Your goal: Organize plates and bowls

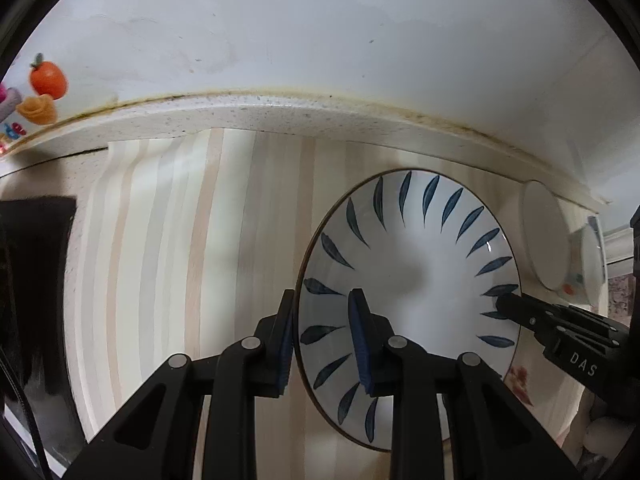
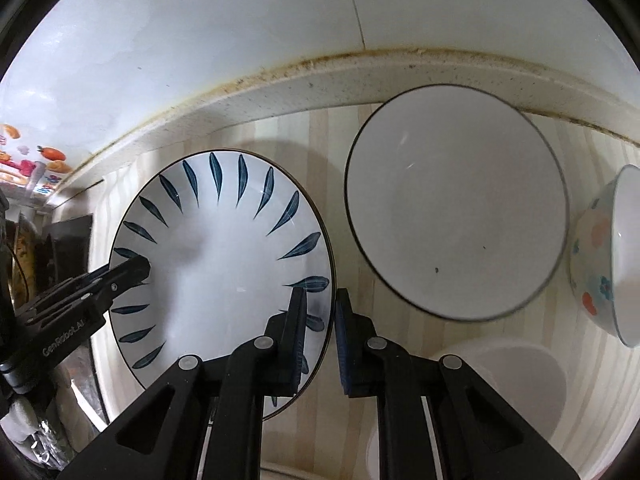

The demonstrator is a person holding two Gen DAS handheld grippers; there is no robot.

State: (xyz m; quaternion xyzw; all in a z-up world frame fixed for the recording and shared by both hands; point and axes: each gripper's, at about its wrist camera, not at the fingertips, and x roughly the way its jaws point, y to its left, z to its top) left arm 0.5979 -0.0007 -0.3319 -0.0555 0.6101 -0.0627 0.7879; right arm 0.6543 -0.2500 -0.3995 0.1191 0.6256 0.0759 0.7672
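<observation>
A white plate with blue leaf marks [image 1: 416,280] [image 2: 224,248] lies on a striped mat. My left gripper [image 1: 324,336] straddles its left rim, one finger outside and one over the plate, with a gap still showing. My right gripper [image 2: 322,332] straddles the right rim the same way, jaws close to the rim. In the right wrist view the left gripper [image 2: 120,276] reaches over the plate's left edge. A white plate with a dark rim [image 2: 456,204] lies to the right. A flowered bowl [image 2: 604,256] lies tipped on its side at the far right.
A white bowl [image 2: 516,392] sits at the lower right below my right gripper. The speckled counter ledge [image 1: 256,114] and white wall run along the back. A dark object [image 1: 36,280] stands left of the mat. Stickers [image 1: 44,92] are on the wall at left.
</observation>
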